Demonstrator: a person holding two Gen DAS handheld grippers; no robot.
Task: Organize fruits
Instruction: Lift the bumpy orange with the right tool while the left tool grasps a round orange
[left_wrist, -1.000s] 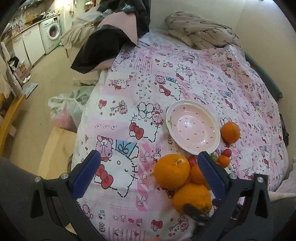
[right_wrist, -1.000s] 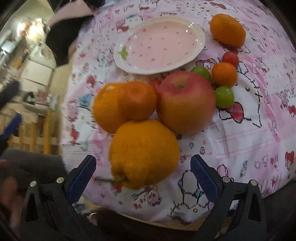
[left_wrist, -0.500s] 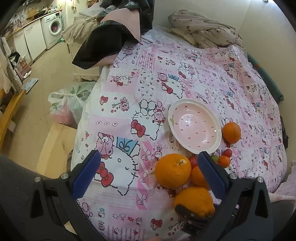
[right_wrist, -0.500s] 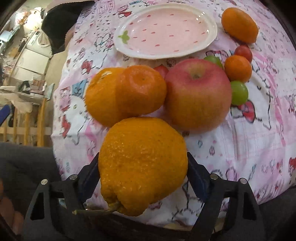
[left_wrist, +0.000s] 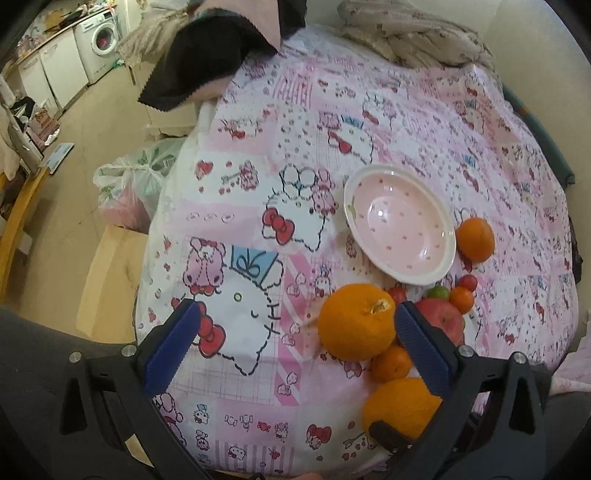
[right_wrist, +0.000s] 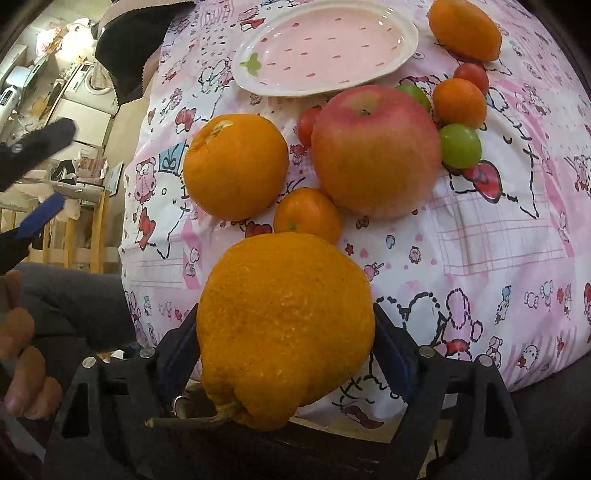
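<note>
The right gripper (right_wrist: 286, 332) jaws pinch the bumpy orange (right_wrist: 284, 317) (stem toward the camera); the left gripper (left_wrist: 295, 343) jaws are spread, with the apple (right_wrist: 376, 151) beyond.

Pink cartoon-print cloth (left_wrist: 280, 122); pale pink plate (right_wrist: 402, 44) with red flecks, cream rim; orange bumpy citrus (right_wrist: 284, 317); red-yellow apple (right_wrist: 376, 147); green small fruit (right_wrist: 460, 146).

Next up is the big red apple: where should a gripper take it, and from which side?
Grip the apple across its widest middle, coming from above with the stem between the jaws. Set the fingers near and far: fruits crowd its left and right, with an orange at its near left.
</note>
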